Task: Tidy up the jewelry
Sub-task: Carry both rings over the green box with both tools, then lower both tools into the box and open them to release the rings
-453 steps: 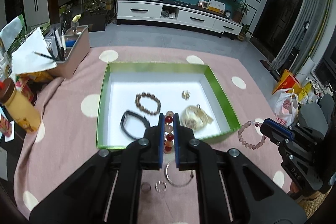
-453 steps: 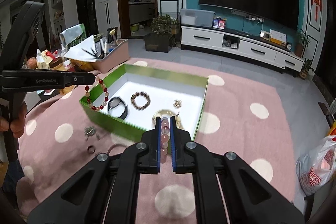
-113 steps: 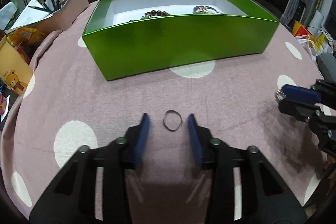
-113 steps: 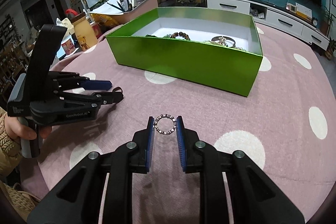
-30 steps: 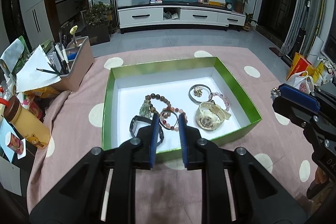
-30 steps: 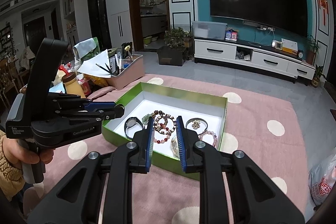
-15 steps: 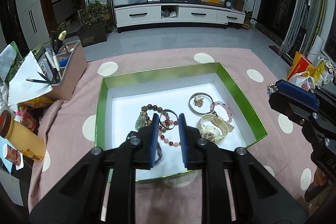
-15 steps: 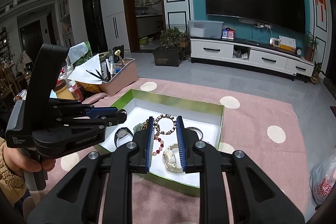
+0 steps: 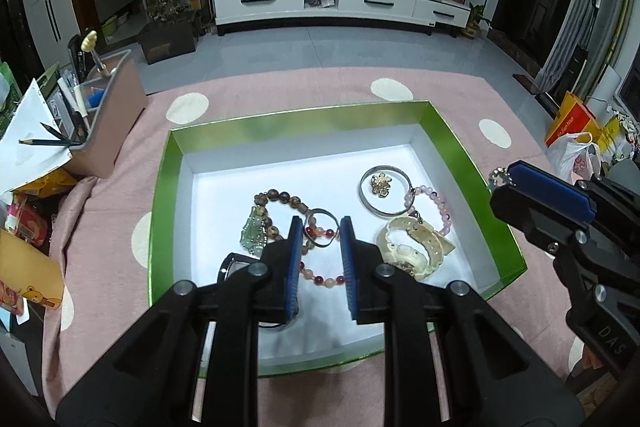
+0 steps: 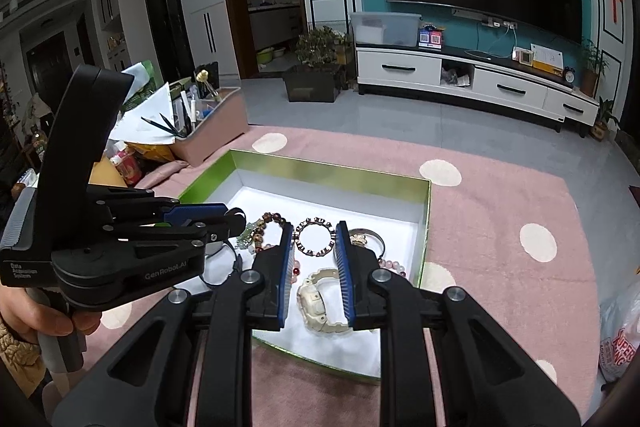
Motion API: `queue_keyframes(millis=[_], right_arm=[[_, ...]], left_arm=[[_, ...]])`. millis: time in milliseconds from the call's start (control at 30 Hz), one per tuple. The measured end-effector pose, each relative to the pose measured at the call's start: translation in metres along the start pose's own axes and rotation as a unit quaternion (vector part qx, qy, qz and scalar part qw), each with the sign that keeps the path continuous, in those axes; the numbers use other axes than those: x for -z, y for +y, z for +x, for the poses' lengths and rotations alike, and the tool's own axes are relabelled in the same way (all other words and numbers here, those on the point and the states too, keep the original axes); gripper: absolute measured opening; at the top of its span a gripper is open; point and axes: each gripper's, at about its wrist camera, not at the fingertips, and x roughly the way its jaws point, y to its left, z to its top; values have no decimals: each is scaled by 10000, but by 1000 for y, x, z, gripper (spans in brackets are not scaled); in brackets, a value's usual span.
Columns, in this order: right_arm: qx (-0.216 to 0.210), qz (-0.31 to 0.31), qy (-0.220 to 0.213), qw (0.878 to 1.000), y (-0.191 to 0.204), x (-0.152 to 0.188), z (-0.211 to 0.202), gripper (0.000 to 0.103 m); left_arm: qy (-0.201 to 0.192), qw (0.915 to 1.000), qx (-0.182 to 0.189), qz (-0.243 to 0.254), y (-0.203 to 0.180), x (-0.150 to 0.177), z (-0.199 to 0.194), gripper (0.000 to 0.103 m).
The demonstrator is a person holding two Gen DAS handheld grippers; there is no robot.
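The left gripper (image 9: 320, 239) hangs above the green box (image 9: 161, 211) and its two blue pads are closed on a thin dark ring (image 9: 319, 234), which is held between the tips over the white floor of the box. The right gripper (image 10: 314, 237) is also over the box, and its pads pinch a studded ring (image 10: 314, 235) by its two sides, so the ring stands clear above the things below. Inside the box there lie a brown bead bracelet (image 9: 280, 201) with a pale green pendant (image 9: 252, 237) beside it, a red and pink bead bracelet (image 9: 320, 277) under the left gripper, a silver bangle (image 9: 385, 195) with a small gold piece (image 9: 380, 183) inside its circle, a pink bead bracelet (image 9: 434, 203) touching the bangle, and a cream watch (image 9: 412, 245) near the right wall. A black band (image 9: 230, 265) is partly hidden behind the left finger. The box stands on a pink cloth (image 9: 100, 227) with pale dots. A person's hand (image 10: 44, 319) grips the handle of the left gripper at the left edge of the right wrist view. A pink holder (image 9: 108, 107) with pencils stands at the far left of the cloth
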Motion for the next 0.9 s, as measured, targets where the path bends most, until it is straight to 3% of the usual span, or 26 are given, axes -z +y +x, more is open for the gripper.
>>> queue_keyframes(millis=[900], right_arm=[[89, 149, 516, 9985, -16, 0, 48, 20]], left_arm=[[672, 9977, -32, 8, -5, -3, 46, 19]])
